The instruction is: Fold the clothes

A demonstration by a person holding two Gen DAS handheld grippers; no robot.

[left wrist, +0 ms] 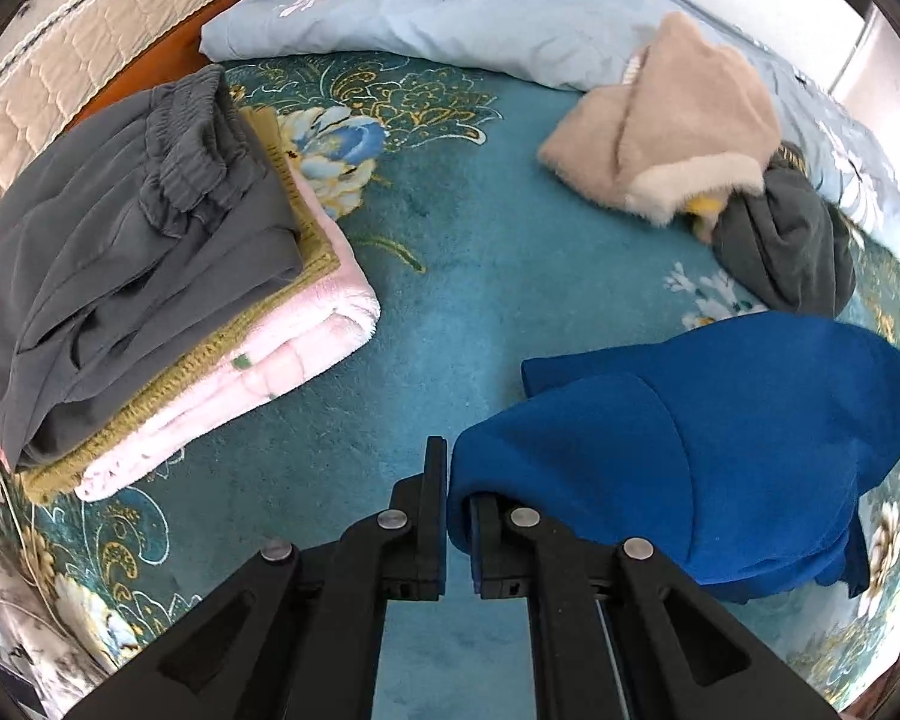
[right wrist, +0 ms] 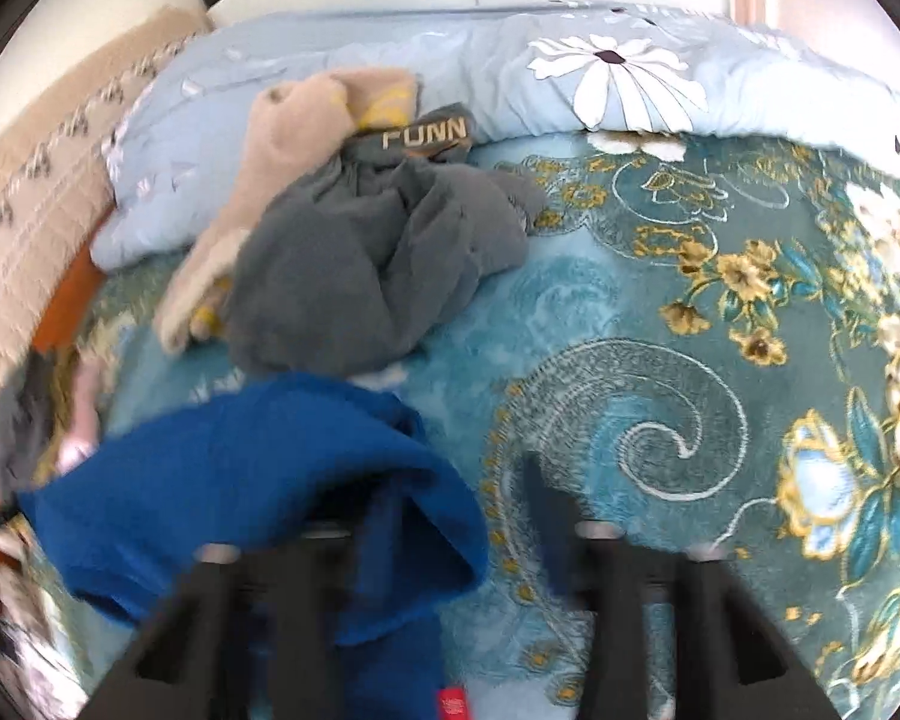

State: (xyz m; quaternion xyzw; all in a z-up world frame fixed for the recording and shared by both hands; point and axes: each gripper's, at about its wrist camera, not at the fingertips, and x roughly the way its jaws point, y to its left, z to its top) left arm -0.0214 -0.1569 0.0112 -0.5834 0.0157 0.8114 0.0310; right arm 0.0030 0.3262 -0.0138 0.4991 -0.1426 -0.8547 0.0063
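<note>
A blue fleece garment point(left wrist: 720, 456) hangs above the teal floral bedspread point(left wrist: 462, 276). My left gripper point(left wrist: 459, 510) is nearly shut on its left edge; the cloth drapes over the right finger. In the right wrist view the same blue garment point(right wrist: 258, 480) covers the left finger of my right gripper point(right wrist: 450, 516). The right finger stands far off, so the jaws are wide open; the view is blurred. A folded stack point(left wrist: 144, 276) of grey trousers, an olive knit and a pink blanket lies at the left.
A beige fleece garment point(left wrist: 672, 132) and a crumpled grey garment point(left wrist: 786, 252) lie unfolded at the back right; they also show in the right wrist view point(right wrist: 378, 252). A light blue floral quilt point(left wrist: 426, 0) runs along the back. A padded headboard point(left wrist: 60, 60) is at the left.
</note>
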